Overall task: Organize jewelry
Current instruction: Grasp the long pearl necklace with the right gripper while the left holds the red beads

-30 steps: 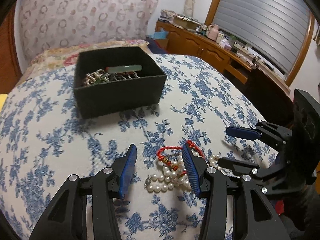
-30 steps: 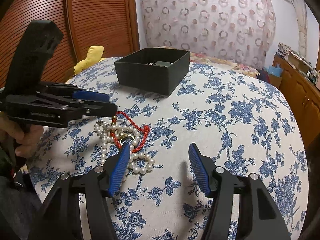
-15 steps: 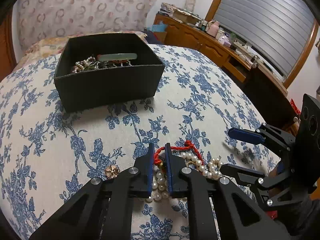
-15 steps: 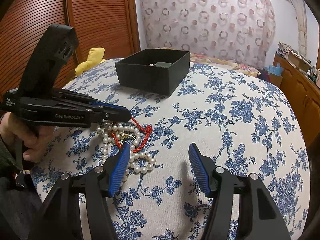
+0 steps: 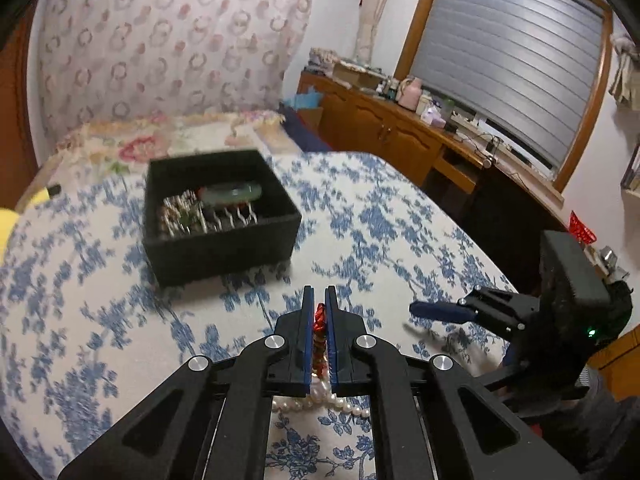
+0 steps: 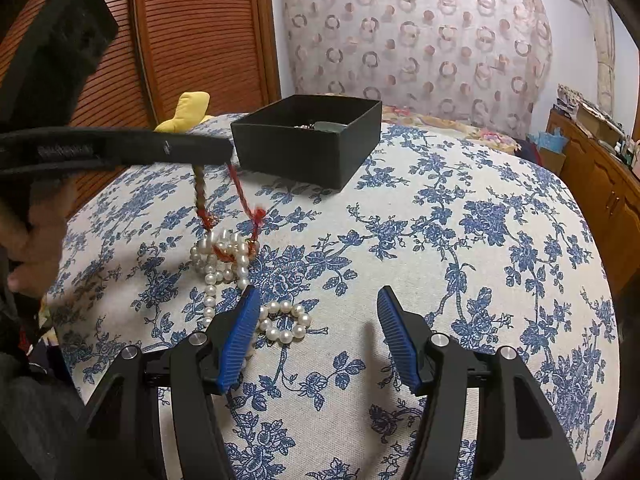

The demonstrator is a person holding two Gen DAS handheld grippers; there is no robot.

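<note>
**Red cord lifted, pearls still tangled below**

The left gripper [image 5: 319, 320] was clamped on the red braided cord [image 6: 240, 192], whose two strands hung down from the closed blue pads to the pearl strand [image 6: 218, 258] on the floral cloth [image 6: 460, 240]. The cord looped through the heap of pearls, so the two pieces looked snagged together. The black box [image 6: 308, 148], the likely destination, stood just beyond the left gripper's tips, farther from the person than the pearls and already holding a green bangle [image 5: 230, 194] and metal pieces. The left gripper was by far the nearer one to the box. The right gripper [image 6: 316, 336] hovered with its jaws wide apart and empty, just on the near side of the pearls, its left pad over a small coil of them.

The cord was a soft, twisted braid; the pearls were round, glossy and loosely coiled; the box was matte, rigid and square.
</note>
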